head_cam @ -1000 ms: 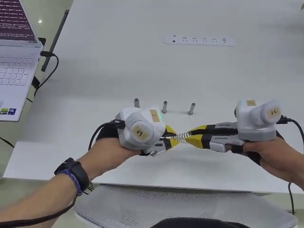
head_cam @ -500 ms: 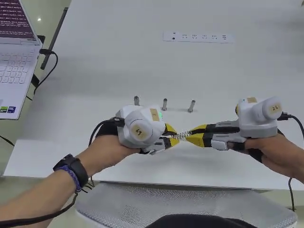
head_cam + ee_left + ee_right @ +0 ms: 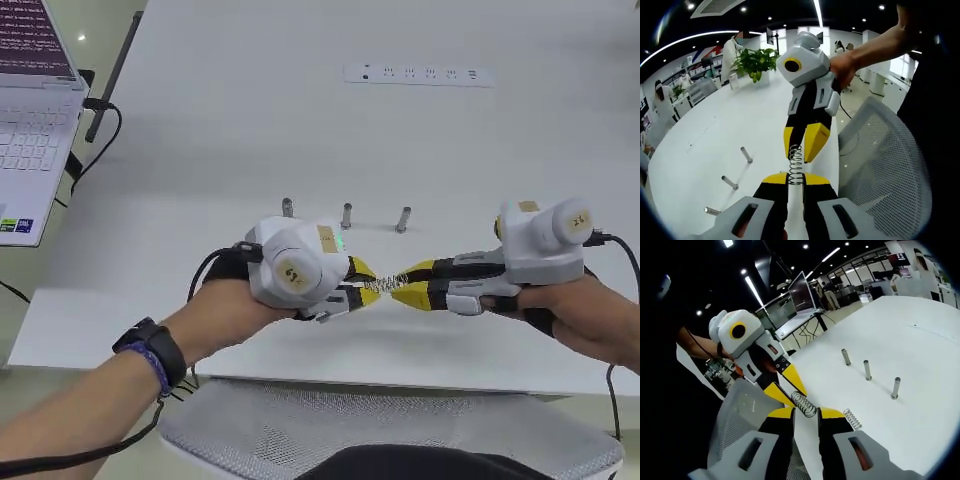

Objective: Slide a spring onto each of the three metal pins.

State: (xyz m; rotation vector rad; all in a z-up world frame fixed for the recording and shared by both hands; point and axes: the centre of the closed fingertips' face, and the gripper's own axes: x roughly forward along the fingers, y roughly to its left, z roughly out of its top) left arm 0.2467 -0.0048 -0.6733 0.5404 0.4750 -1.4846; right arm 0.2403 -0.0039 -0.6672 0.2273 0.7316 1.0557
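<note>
— How are the left gripper's (image 3: 358, 287) jaws set?
— They are drawn in to a narrow gap, and one end of a spring (image 3: 383, 286) is pinched between the yellow tips. In the left gripper view the coil is seen filling that gap and standing straight out from the tips.

— And the right gripper (image 3: 405, 285)?
— It is pointed tip to tip at the left one, above the near edge of the table (image 3: 250, 120). Its jaws are narrowed around the other end of the same spring. In the right gripper view a little space is seen beside the coil, so it cannot be told whether that end is gripped or only enclosed.

— Where is the spring carried?
— It is held in the air between the two grippers, clear of the table top.

— What is seen of the pins (image 3: 347, 215)?
— Three are stood upright in a row just beyond the grippers, and all are bare.

— Is anything else noted?
— A second spring (image 3: 852, 418) is seen lying on the table beside the right gripper's tips.
</note>
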